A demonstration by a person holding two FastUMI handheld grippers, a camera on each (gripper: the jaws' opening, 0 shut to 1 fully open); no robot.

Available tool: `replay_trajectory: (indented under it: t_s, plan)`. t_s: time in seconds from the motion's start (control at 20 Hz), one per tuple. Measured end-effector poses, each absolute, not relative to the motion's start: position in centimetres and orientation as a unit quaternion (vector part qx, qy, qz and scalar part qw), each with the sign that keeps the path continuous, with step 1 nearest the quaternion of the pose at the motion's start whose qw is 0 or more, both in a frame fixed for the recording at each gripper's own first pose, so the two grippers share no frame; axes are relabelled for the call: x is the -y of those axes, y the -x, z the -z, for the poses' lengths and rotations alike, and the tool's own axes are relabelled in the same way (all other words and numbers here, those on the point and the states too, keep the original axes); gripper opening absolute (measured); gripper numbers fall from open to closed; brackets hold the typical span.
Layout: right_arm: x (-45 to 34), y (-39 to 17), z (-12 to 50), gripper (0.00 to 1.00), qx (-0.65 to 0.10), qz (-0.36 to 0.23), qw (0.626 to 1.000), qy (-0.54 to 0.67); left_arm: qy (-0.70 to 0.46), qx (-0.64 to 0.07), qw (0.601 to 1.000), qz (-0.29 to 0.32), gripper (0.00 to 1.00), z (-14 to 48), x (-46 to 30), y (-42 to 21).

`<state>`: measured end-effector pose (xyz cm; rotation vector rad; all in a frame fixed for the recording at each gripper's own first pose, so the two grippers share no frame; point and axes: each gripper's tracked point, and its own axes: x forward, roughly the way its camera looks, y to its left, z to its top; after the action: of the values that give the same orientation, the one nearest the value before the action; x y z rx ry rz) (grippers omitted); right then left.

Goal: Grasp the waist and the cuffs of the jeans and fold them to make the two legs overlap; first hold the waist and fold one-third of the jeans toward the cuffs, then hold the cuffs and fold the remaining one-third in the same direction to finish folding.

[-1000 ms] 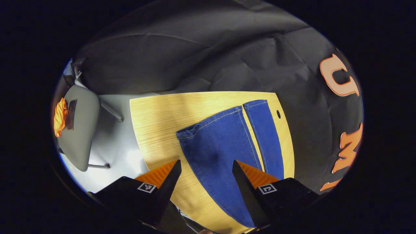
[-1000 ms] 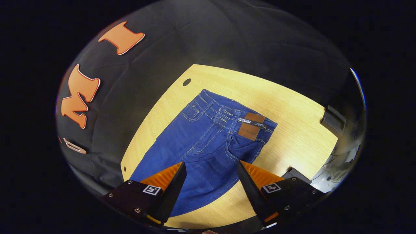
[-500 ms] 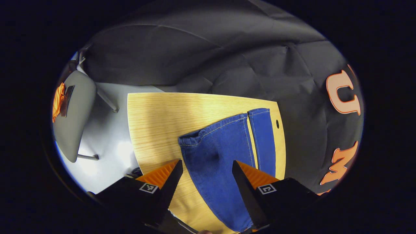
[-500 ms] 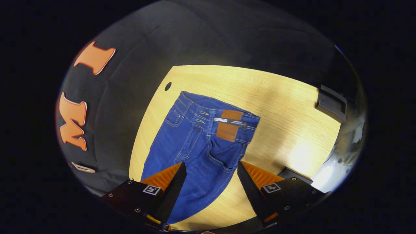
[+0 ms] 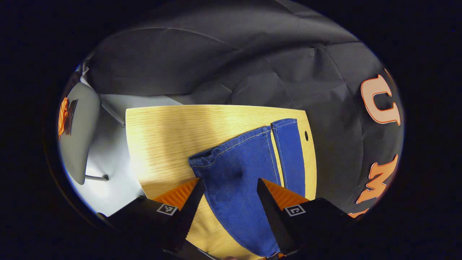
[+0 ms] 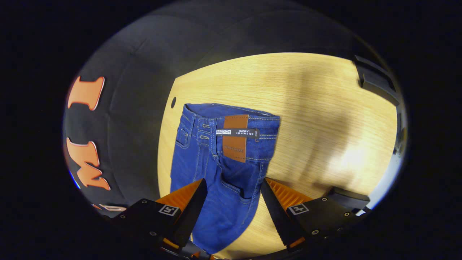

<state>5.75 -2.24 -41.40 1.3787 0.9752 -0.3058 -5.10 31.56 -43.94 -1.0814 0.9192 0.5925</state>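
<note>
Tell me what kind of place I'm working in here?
Likely a recording booth, not a home: black cloth wall behind a bare wooden table with the jeans spread on it, and a grey chair on a pale floor.

Left gripper, right gripper: black housings, square b/w tag markers; right w/ screws.

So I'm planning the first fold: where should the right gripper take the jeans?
Probably the waistband corner on the patch side of the jeans. That edge lies flat beside bare table, so the open right gripper can slide one finger under from there.
</note>
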Motion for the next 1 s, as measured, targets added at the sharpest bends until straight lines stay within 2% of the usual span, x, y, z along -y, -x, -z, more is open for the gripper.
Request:
replay_trajectory:
  t_s: [0.15, 0.25, 0.35, 0.4, 0.45, 0.5, 0.55, 0.65, 0.7, 0.85, 0.95, 1.0]
  plan:
    - [1.4, -6.4, 41.8, 0.86, -0.431, 0.127, 0.655, -0.607, 0.499, -0.402, 0.724, -0.255, 0.89, 44.5, -31.5, 3.9]
    - [1.3, -6.3, 42.3, 0.76, -0.440, 0.130, 0.654, -0.602, 0.509, -0.389, 0.726, -0.251, 0.88, 44.5, -31.6, 3.2]
    - [1.0, -6.2, 42.7, 0.53, -0.445, 0.133, 0.647, -0.605, 0.520, -0.378, 0.724, -0.251, 0.83, 44.9, -31.5, 2.3]
    - [1.2, -6.1, 42.5, 0.49, -0.447, 0.128, 0.645, -0.607, 0.524, -0.372, 0.724, -0.251, 0.81, 44.7, -31.5, 2.1]
    - [1.7, -5.8, 42.8, 0.49, -0.451, 0.139, 0.641, -0.606, 0.530, -0.368, 0.721, -0.252, 0.78, 44.9, -31.7, 2.4]
    - [1.6, -5.9, 42.2, 0.43, -0.450, 0.142, 0.637, -0.610, 0.534, -0.369, 0.716, -0.255, 0.76, 45.2, -31.9, 2.4]
    - [1.3, -6.2, 42.9, 0.38, -0.452, 0.142, 0.640, -0.605, 0.537, -0.372, 0.713, -0.257, 0.65, 45.7, -32.0, 2.5]
    - [2.6, -4.9, 42.3, 0.39, -0.465, 0.174, 0.628, -0.599, 0.544, -0.375, 0.704, -0.260, 0.43, 46.2, -31.9, 2.5]
    - [1.6, -6.0, 43.3, 0.15, -0.464, 0.177, 0.626, -0.602, 0.544, -0.378, 0.701, -0.265, 0.37, 46.6, -32.0, 2.5]
    - [1.4, -6.0, 43.4, 0.17, -0.464, 0.173, 0.636, -0.593, 0.555, -0.377, 0.694, -0.262, 0.06, 46.3, -31.7, 3.3]
    - [1.3, -6.5, 43.8, 0.17, -0.458, 0.175, 0.627, -0.605, 0.542, -0.382, 0.698, -0.268, 0.01, 46.7, -32.0, 2.8]
    - [1.4, -6.3, 43.0, 0.08, -0.453, 0.174, 0.625, -0.612, 0.537, -0.383, 0.704, -0.264, 0.02, 46.3, -32.1, 2.9]
